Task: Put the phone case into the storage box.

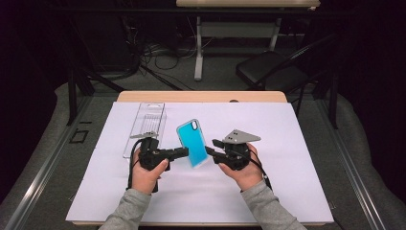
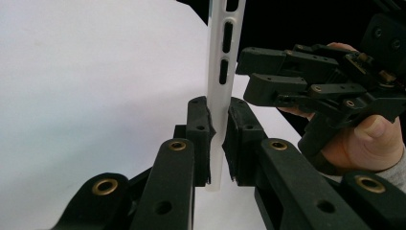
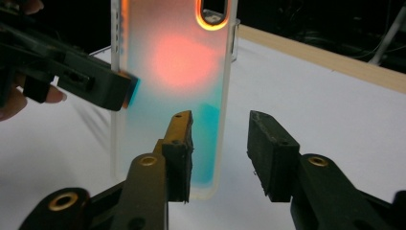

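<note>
Left gripper (image 1: 184, 152) clamps one long edge of the upright turquoise phone case (image 1: 192, 143), while the right gripper (image 1: 210, 152) stands open at the opposite edge.

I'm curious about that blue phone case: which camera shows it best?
The high view: the phone case shows whole, held up between both grippers. The right gripper view shows its translucent back close up; the left gripper view shows its thin edge.

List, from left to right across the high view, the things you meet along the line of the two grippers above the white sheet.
Left hand → left gripper → blue phone case → right gripper → right hand.
</note>
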### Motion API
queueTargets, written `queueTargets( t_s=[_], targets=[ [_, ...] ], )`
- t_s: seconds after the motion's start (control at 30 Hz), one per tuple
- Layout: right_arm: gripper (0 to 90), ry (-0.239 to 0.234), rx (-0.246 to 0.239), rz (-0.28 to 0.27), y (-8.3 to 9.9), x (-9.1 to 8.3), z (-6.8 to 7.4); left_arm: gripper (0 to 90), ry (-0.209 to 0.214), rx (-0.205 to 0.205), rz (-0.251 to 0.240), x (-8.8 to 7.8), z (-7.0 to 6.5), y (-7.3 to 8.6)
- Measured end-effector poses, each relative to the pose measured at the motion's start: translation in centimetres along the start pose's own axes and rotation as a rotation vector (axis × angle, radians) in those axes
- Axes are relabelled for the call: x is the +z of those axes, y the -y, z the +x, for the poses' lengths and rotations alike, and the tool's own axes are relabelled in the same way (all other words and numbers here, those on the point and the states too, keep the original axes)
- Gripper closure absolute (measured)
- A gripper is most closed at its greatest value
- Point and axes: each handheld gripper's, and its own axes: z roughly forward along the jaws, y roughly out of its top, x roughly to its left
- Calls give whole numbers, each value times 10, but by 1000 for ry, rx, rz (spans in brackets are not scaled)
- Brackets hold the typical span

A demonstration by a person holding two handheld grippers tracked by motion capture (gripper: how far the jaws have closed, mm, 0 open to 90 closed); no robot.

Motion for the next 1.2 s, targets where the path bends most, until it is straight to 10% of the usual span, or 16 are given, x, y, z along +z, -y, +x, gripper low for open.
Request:
queueTargets(
  t_s=[1.2],
  targets=[
    [289,-139,13,80,-6,-4,-15,815,42,97,56,-17,-2,-12]
  ],
)
